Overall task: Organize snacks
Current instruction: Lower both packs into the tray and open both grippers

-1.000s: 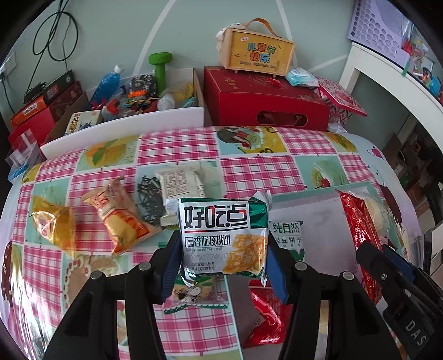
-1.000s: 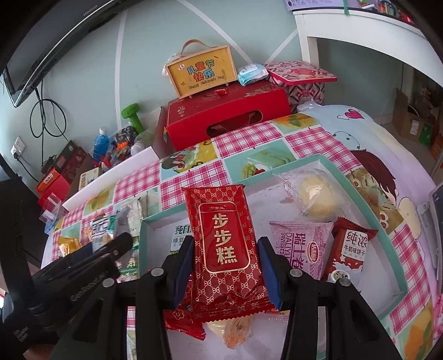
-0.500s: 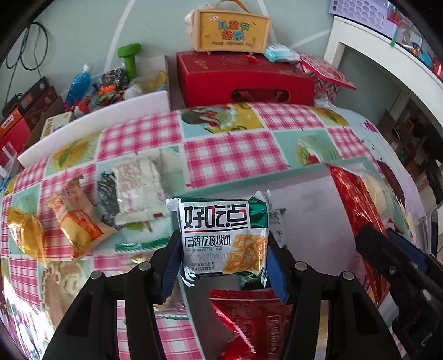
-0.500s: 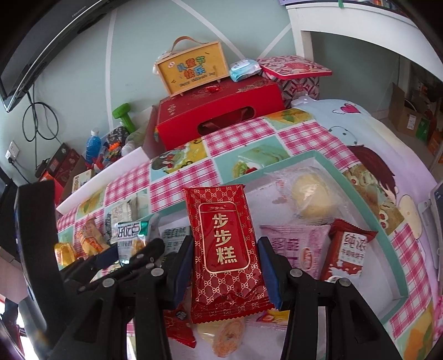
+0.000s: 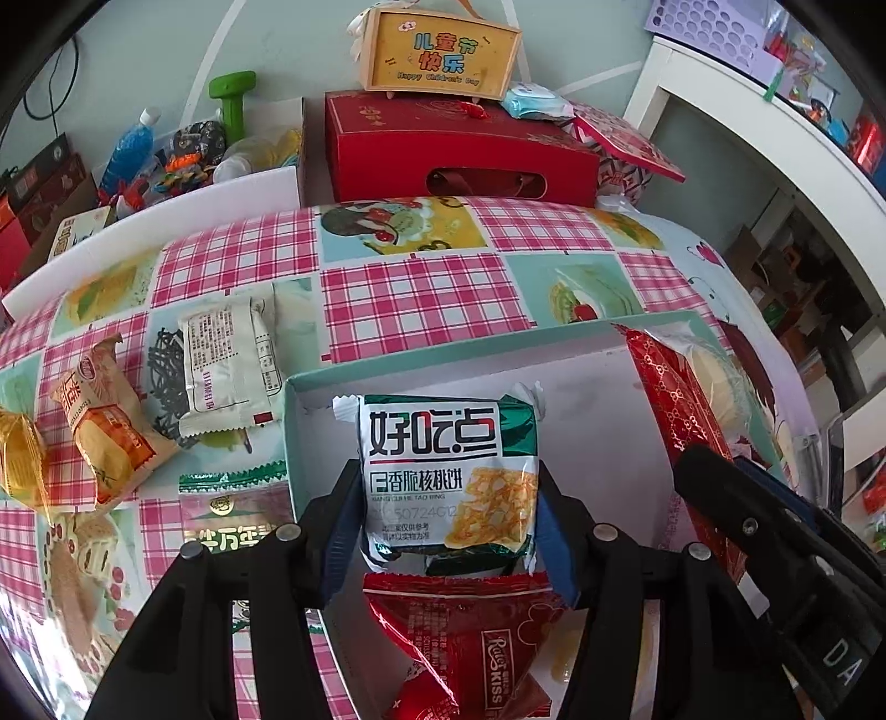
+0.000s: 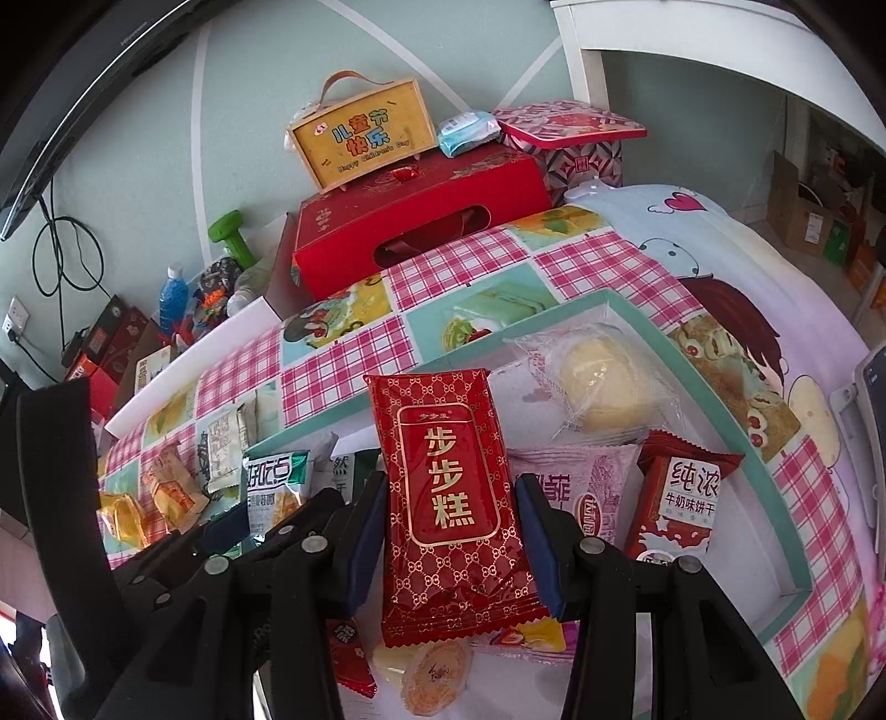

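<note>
Left gripper (image 5: pixel 448 518): jaws opening, green-and-white walnut biscuit packet (image 5: pixel 448 476) between the blue pads; packet upright, label facing the camera, left pad apart from the packet's edge, right pad at its edge.
Walnut biscuit packet, place: over the near left corner of the teal-rimmed tray (image 5: pixel 437 357), above a red Rate Kiss wrapper (image 5: pixel 470 648) lying on the tray floor.
Right gripper (image 6: pixel 451 531): narrow, closed on the long red gold-patterned cake packet (image 6: pixel 448 493); both pads pressed to its long edges, packet tilted up over the tray.
Tray contents, right wrist view: clear bag with pale round pastry (image 6: pixel 598 387) at the far side; pink Swiss roll packet (image 6: pixel 581 487) just beside the red cake packet; brown-red milk biscuit packet (image 6: pixel 681 498) to the right of that; round orange-topped jelly cup (image 6: pixel 434 675) near the front edge, partly under the red packet.
Outside tray, on checked tablecloth (image 5: pixel 421 288): pale packet lying back side up (image 5: pixel 227 365), orange packet (image 5: pixel 105 426), yellow wrapper (image 5: pixel 19 465) at the left edge, green-trimmed packet (image 5: pixel 232 515) touching the tray's left wall.
Background: red gift box (image 5: pixel 459 149) behind the table, yellow handled box (image 5: pixel 443 52) on top of it, green dumbbell (image 5: pixel 232 97) to the left.
Grippers relative: side by side over the tray, left one's packet visible in the right wrist view.
</note>
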`<move>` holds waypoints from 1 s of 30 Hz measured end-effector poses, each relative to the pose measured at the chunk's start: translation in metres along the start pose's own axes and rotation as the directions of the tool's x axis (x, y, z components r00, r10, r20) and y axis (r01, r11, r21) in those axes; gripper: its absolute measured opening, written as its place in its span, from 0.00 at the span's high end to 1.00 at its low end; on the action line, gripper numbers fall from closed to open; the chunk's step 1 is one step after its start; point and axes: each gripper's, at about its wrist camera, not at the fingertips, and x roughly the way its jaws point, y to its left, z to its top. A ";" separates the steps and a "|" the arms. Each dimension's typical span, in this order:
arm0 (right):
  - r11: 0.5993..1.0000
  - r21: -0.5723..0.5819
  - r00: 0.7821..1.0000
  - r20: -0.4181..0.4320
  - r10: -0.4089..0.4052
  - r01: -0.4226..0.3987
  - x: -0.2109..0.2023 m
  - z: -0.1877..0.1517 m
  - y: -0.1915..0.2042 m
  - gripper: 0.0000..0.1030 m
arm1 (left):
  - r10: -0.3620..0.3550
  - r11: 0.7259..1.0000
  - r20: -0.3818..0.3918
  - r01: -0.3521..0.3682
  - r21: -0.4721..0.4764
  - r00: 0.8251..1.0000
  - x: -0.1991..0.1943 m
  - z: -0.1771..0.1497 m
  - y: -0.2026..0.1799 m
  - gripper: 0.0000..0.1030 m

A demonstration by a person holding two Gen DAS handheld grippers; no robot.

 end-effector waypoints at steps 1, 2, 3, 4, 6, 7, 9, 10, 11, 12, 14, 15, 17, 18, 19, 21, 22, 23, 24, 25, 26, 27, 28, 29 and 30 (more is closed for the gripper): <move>1.000 0.001 1.000 0.001 0.002 -0.002 0.000 0.000 0.000 0.51 | 0.001 1.000 0.001 -0.001 -0.003 1.000 0.000 0.000 0.000 0.41; 1.000 0.002 1.000 0.004 0.002 -0.002 -0.001 0.000 0.000 0.51 | 0.001 1.000 0.000 -0.001 -0.003 1.000 0.000 0.000 0.000 0.40; 1.000 0.002 1.000 0.005 0.001 -0.001 -0.001 0.000 0.000 0.51 | -0.001 1.000 -0.001 0.001 -0.003 1.000 0.000 0.001 0.000 0.39; 1.000 0.001 1.000 0.007 0.000 0.000 -0.002 0.000 0.000 0.51 | -0.003 1.000 -0.002 0.002 -0.005 1.000 -0.001 0.001 0.000 0.38; 1.000 0.003 1.000 0.008 0.004 -0.004 -0.003 0.000 0.000 0.51 | -0.004 1.000 -0.002 0.004 -0.010 1.000 -0.002 0.001 0.001 0.36; 1.000 0.003 1.000 0.010 0.007 -0.007 -0.003 0.001 0.000 0.51 | -0.005 1.000 -0.002 0.005 -0.011 1.000 -0.003 0.002 0.001 0.35; 1.000 0.003 1.000 0.015 0.009 -0.009 -0.005 0.001 0.001 0.51 | -0.008 1.000 0.002 0.008 -0.017 1.000 -0.005 0.002 0.002 0.34; 1.000 0.003 1.000 0.019 0.011 -0.011 -0.007 0.001 0.001 0.51 | -0.011 1.000 0.004 0.011 -0.021 1.000 -0.007 0.003 0.003 0.32; 1.000 0.004 1.000 0.022 0.013 -0.013 -0.008 0.002 0.001 0.51 | -0.016 1.000 0.008 0.016 -0.022 1.000 -0.008 0.003 0.004 0.30; 1.000 0.005 1.000 0.026 0.015 -0.016 -0.010 0.002 0.000 0.51 | -0.020 0.999 0.009 0.020 -0.027 1.000 -0.010 0.004 0.005 0.29; 1.000 0.011 0.999 0.035 0.018 -0.018 -0.013 0.004 -0.001 0.51 | -0.035 0.998 0.015 0.035 -0.044 0.999 -0.013 0.005 0.007 0.23; 1.000 0.012 0.999 0.037 0.014 -0.015 -0.014 0.004 -0.001 0.51 | -0.052 0.997 0.018 0.053 -0.059 0.999 -0.015 0.006 0.010 0.22; 1.000 0.016 0.999 0.037 0.006 -0.007 -0.014 0.004 -0.003 0.51 | -0.087 0.992 0.023 0.088 -0.091 0.996 -0.020 0.007 0.015 0.22; 1.000 0.020 0.999 0.035 0.007 -0.008 -0.014 0.005 -0.004 0.51 | -0.090 0.991 0.026 0.092 -0.097 0.996 -0.021 0.008 0.016 0.22; 1.000 0.025 0.999 0.033 0.009 -0.010 -0.014 0.005 -0.005 0.51 | -0.086 0.991 0.029 0.089 -0.102 0.996 -0.023 0.008 0.017 0.22; 1.000 0.026 0.999 0.031 0.008 -0.009 -0.014 0.005 -0.005 0.51 | -0.076 0.990 0.037 0.080 -0.112 0.996 -0.027 0.009 0.020 0.22; 1.000 0.025 0.999 0.031 0.007 -0.008 -0.014 0.005 -0.005 0.51 | -0.069 0.990 0.038 0.073 -0.123 0.997 -0.029 0.010 0.023 0.22; 1.000 0.023 0.999 0.031 0.008 -0.009 -0.014 0.005 -0.005 0.51 | -0.060 0.989 0.036 0.064 -0.131 0.998 -0.030 0.010 0.024 0.22; 1.000 0.021 1.000 0.029 0.008 -0.009 -0.014 0.004 -0.005 0.51 | -0.040 0.989 0.027 0.043 -0.141 0.999 -0.031 0.010 0.027 0.22; 1.000 0.019 1.000 0.026 0.007 -0.008 -0.013 0.004 -0.004 0.51 | -0.005 0.989 0.013 0.007 -0.149 1.000 -0.033 0.010 0.029 0.22; 1.000 0.014 1.000 0.019 0.006 -0.007 -0.012 0.004 -0.004 0.50 | 0.021 0.988 0.005 -0.020 -0.152 1.000 -0.034 0.010 0.030 0.22; 1.000 0.008 1.000 0.013 0.005 -0.006 -0.011 0.004 -0.003 0.49 | 0.052 0.987 -0.003 -0.052 -0.153 0.999 -0.035 0.009 0.032 0.22; 1.000 0.004 1.000 0.008 0.005 -0.005 -0.009 0.003 -0.002 0.45 | 0.085 0.984 -0.011 -0.086 -0.153 0.996 -0.036 0.009 0.034 0.22; 1.000 0.002 1.000 0.004 0.003 -0.003 -0.008 0.003 -0.002 0.40 | 0.114 0.981 -0.016 -0.115 -0.154 0.993 -0.037 0.009 0.036 0.22; 1.000 -0.003 1.000 0.000 0.000 0.000 -0.007 0.002 -0.001 0.39 | 0.136 0.978 -0.017 -0.137 -0.155 0.991 -0.038 0.009 0.039 0.22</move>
